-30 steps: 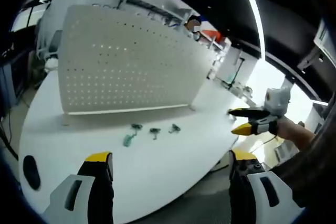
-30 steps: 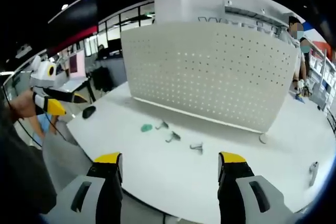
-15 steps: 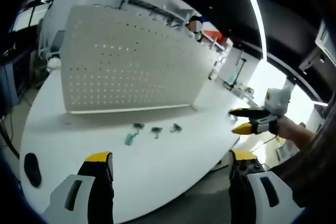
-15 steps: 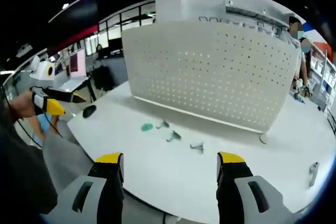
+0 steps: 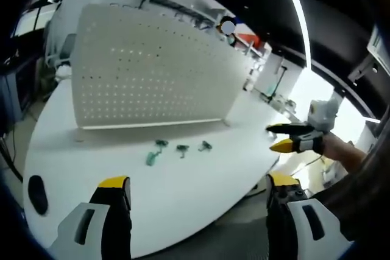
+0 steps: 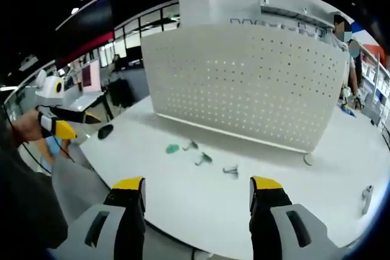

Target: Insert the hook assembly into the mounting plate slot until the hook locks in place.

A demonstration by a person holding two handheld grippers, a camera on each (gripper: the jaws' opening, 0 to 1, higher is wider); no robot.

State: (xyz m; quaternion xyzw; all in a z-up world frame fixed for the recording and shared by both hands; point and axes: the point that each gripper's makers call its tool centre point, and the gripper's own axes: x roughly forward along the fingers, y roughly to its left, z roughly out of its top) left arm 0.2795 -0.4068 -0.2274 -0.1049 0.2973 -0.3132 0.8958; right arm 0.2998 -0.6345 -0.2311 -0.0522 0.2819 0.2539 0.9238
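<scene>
Nothing of the task is done yet, by my judgement: no hook sits in the perforated mounting plate [image 5: 146, 71], which stands upright on the white table [image 5: 183, 199], and every loose piece lies flat on the tabletop in front of its lower edge. Counting left to right in the left gripper view, I find one teal piece [image 5: 150, 159] nearest me, then three small hooks in a row: first hook [image 5: 161, 144], second hook [image 5: 182, 148], third hook [image 5: 205, 146]; four small parts in all, each apart from the plate. One dark oval object [image 5: 38, 194] rests near the table's left edge. My left gripper [image 5: 192, 202] stands with jaws wide apart and carries nothing. My right gripper [image 6: 196, 202] is likewise spread wide and empty in the right gripper view; its yellow tips hover beyond the table's right edge in the left gripper view. Still to do: pick a hook, bring it to a slot, seat it until it locks. One person stands behind the plate at far right.
</scene>
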